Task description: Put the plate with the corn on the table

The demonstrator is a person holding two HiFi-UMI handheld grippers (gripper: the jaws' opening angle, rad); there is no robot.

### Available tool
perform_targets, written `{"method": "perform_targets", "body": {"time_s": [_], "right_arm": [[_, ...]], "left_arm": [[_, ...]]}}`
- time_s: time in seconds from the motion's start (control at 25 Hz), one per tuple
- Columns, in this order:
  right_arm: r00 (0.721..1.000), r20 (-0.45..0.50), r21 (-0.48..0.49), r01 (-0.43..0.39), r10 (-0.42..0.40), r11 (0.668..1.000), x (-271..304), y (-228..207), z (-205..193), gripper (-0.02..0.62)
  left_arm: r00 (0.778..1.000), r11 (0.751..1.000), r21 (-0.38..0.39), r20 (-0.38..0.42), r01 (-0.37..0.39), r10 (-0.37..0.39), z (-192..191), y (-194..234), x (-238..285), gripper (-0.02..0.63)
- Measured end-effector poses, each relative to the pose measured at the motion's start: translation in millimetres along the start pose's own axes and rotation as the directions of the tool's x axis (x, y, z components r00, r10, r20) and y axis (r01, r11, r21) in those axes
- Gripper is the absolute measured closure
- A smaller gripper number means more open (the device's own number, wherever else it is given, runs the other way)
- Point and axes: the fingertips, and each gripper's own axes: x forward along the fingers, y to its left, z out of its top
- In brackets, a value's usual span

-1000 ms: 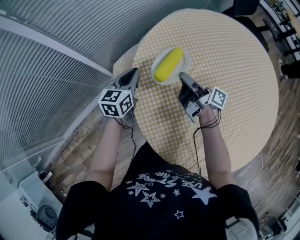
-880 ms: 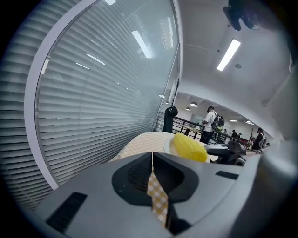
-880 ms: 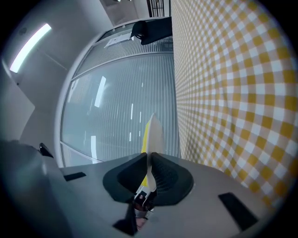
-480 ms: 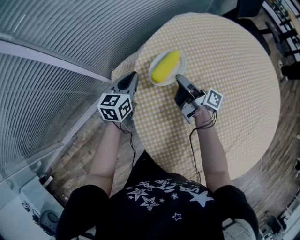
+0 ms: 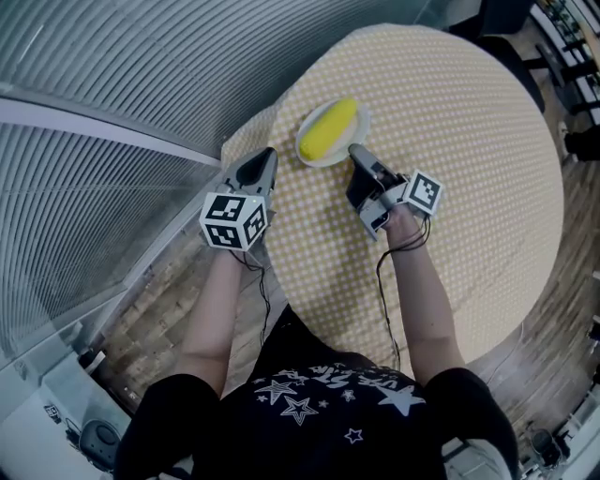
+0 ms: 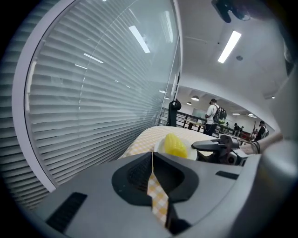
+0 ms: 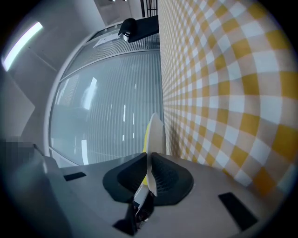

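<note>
A yellow corn cob [image 5: 330, 128] lies on a small white plate [image 5: 312, 154] near the left edge of the round table with a yellow checked cloth [image 5: 469, 141]. My right gripper [image 5: 355, 151] is shut on the plate's near rim. In the right gripper view the plate [image 7: 155, 130] stands edge-on between the jaws, close beside the cloth [image 7: 223, 93]; I cannot tell whether it touches. My left gripper [image 5: 265, 153] is at the table's left edge, and the left gripper view shows it [image 6: 152, 159] shut on a fold of cloth. Beyond it are the corn [image 6: 174, 145] and the right gripper [image 6: 219, 146].
A curved glass wall with slatted blinds [image 5: 112, 112] runs close along the table's left side. Wooden floor [image 5: 553, 309] surrounds the table, and dark chairs [image 5: 492, 28] stand at its far side. People [image 6: 214, 114] stand by a railing in the distance.
The plate with the corn, held by my right gripper, has drifted slightly left toward the table's edge. My left gripper has stayed at the cloth's edge.
</note>
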Motion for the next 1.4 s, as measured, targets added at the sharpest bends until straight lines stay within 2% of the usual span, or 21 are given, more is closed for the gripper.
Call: {"method": "perform_targets", "body": {"time_s": [0.44,0.8,1.08,1.24,1.4], "right_arm": [[0.992,0.038,0.049,0.120,-0.122,0.992,-5,-16,2,0.557],[0.959,0.054,0.033,0.278,-0.280,0.960,-13,-27,4,0.558],[0.918,0.077,-0.045,0.393,-0.390,0.918,-19,-23,8,0.555],[0.906,0.081,-0.088,0.422,-0.416,0.902,-13,-23,6,0.478],[0.890,0.094,-0.131,0.455,-0.446,0.881,-20,-24,4,0.471]], "left_arm": [[1.000,1.000,-0.006,-0.006,0.004,-0.004,-2,-4,7,0.592],[1.000,1.000,-0.014,-0.018,0.000,-0.001,-10,-10,1,0.592],[1.000,1.000,-0.008,-0.017,0.012,-0.013,-7,-28,-4,0.592],[1.000,1.000,-0.010,-0.020,0.017,-0.018,-11,-32,-9,0.592],[1.000,1.000,-0.014,-0.020,0.019,-0.020,-17,-41,-14,0.592]]}}
